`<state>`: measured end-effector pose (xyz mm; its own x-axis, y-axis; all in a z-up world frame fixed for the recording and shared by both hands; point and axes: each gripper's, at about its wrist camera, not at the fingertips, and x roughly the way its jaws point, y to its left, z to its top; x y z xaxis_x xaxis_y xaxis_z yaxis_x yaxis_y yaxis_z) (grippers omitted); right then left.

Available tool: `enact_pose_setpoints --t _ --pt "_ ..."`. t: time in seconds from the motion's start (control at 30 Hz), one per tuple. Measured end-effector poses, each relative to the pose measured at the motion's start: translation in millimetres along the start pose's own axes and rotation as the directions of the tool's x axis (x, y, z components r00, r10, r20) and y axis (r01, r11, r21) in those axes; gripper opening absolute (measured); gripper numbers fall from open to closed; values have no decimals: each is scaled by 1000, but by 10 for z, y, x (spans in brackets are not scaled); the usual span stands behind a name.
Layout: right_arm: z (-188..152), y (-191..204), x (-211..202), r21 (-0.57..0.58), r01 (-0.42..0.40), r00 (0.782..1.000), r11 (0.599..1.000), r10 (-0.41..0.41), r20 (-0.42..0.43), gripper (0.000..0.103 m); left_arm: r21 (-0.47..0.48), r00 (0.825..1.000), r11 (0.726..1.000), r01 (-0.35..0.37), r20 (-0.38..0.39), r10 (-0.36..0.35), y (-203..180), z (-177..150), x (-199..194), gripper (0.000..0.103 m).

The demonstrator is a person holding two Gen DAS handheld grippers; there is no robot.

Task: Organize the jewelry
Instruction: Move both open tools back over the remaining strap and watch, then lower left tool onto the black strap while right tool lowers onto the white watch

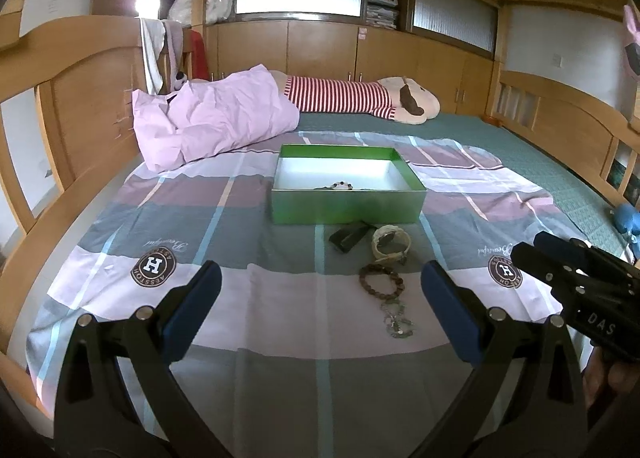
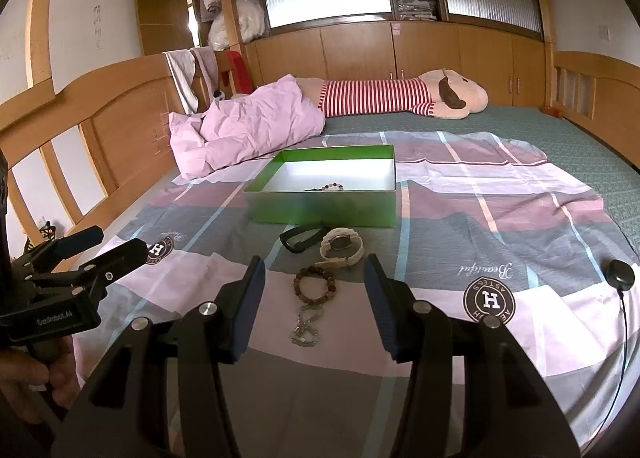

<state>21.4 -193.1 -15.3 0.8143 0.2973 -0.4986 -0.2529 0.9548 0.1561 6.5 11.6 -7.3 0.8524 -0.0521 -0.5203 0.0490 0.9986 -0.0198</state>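
Observation:
A green box [image 1: 347, 205] [image 2: 324, 206] with a white inside stands on the bed and holds a beaded bracelet [image 1: 340, 186] [image 2: 330, 187]. In front of it lie a black band [image 1: 347, 238] [image 2: 298, 239], a white watch [image 1: 390, 244] [image 2: 342, 247], a brown bead bracelet [image 1: 382, 280] [image 2: 316, 285] and a silver chain [image 1: 396, 320] [image 2: 306, 325]. My left gripper [image 1: 320, 278] is open and empty, short of the jewelry. My right gripper [image 2: 314, 272] is open and empty, its fingers either side of the brown bracelet in view. Each gripper shows in the other's view, the right [image 1: 536, 248] and the left [image 2: 120, 244].
A plaid sheet [image 1: 248, 314] [image 2: 500, 226] covers the green mattress. A pink pillow [image 1: 216, 120] [image 2: 248, 126] and a striped plush toy [image 1: 360, 96] [image 2: 400, 96] lie behind the box. Wooden bed rails run on both sides. A black round device with a cable [image 2: 620, 275] lies at the right.

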Motion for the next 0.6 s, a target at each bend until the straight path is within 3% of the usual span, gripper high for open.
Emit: enact_pose_setpoints --t 0.6 --pt "-9 -26 54 9 6 1000 1000 -6 -12 51 8 999 1000 6 -39 -5 -64 -17 118 99"
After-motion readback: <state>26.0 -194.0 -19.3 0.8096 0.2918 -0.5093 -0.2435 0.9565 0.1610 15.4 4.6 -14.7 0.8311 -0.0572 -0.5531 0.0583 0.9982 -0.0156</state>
